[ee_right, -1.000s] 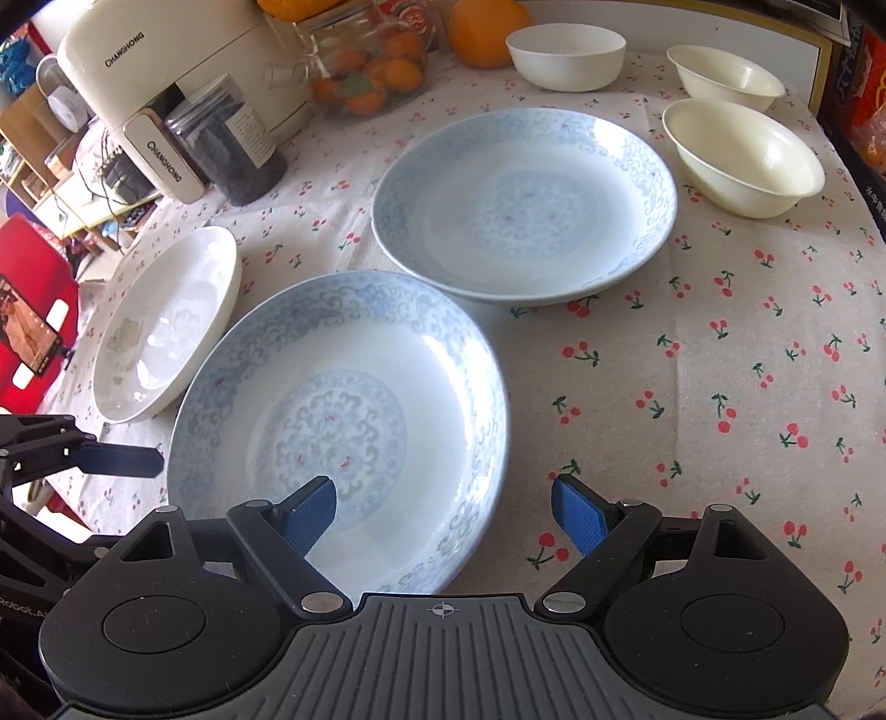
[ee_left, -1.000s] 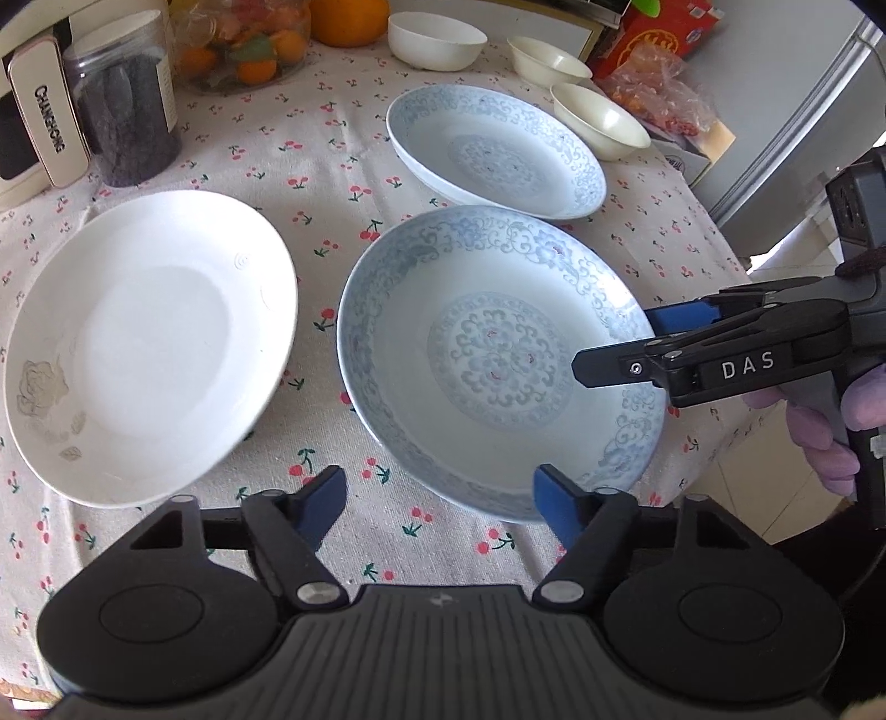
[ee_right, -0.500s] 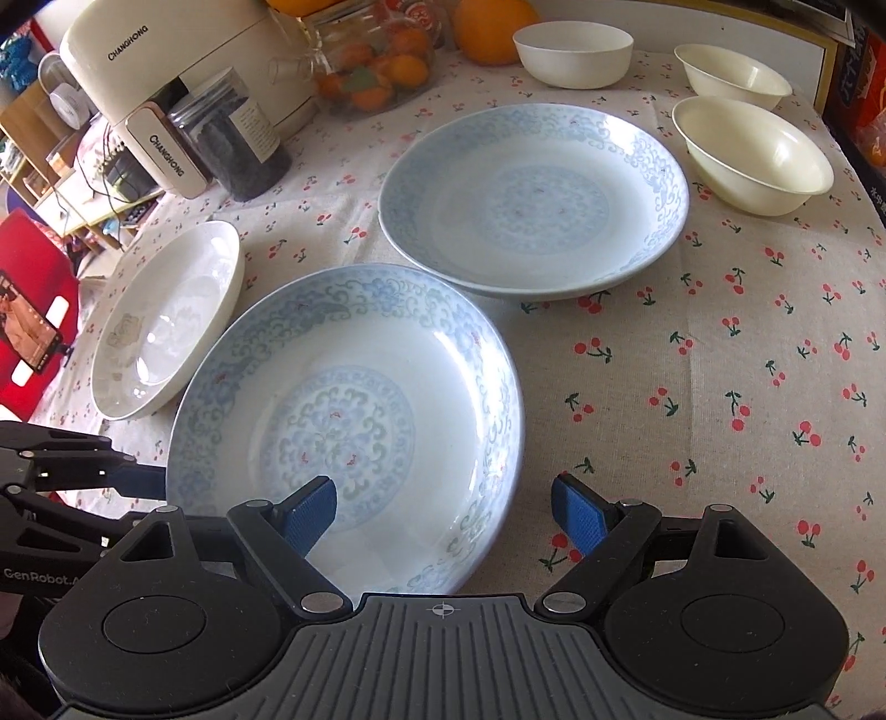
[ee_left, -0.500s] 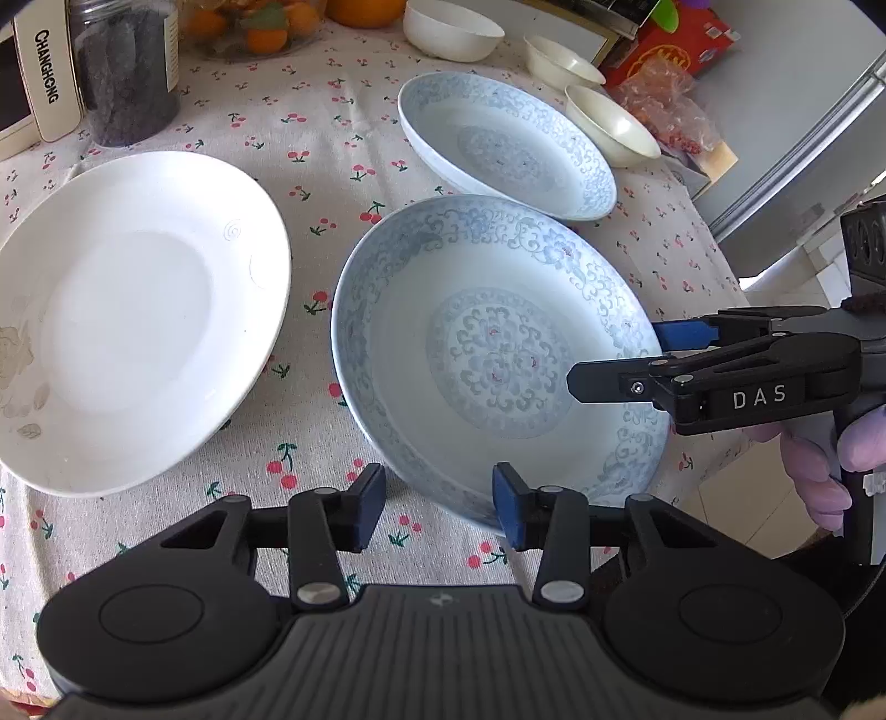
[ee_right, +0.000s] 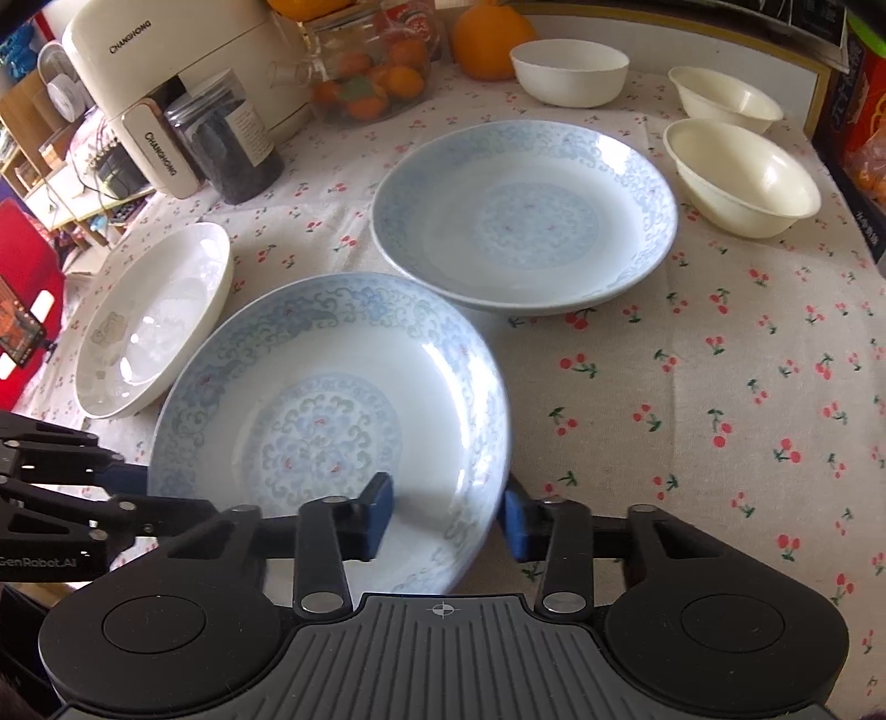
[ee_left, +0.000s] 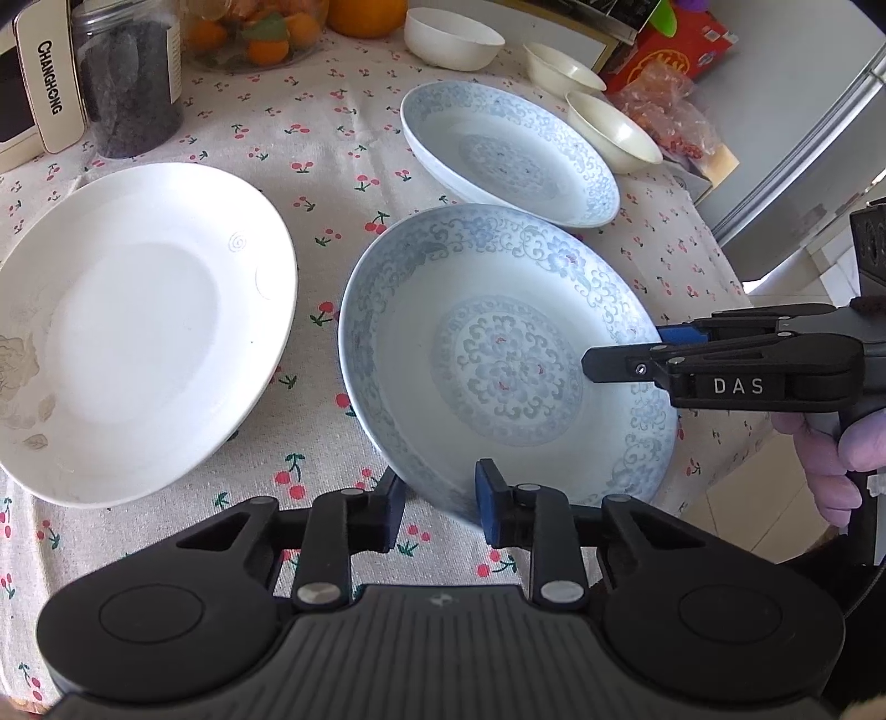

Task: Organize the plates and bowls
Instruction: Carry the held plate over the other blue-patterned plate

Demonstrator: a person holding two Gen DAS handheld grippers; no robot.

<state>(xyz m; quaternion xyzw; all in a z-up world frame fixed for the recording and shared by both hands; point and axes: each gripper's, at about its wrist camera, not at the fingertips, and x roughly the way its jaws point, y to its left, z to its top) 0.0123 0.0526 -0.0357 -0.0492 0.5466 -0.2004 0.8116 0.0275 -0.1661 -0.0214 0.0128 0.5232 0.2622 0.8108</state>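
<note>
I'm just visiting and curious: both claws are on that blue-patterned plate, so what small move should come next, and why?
Probably a short, level lift. The left gripper and right gripper have just been closing and each straddles the rim of the near blue-patterned porcelain plate; the matching blue-patterned plate behind looks like the natural place to stack it.

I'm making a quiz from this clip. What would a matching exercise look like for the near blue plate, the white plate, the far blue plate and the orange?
Things:
1. near blue plate
2. white plate
3. far blue plate
4. orange

States:
A. flat on the cloth, near the cream bowls
B. rim between both grippers' pads
C. at the table's back edge
D. plain, beside a dark jar

Pairs: 1-B, 2-D, 3-A, 4-C
</note>
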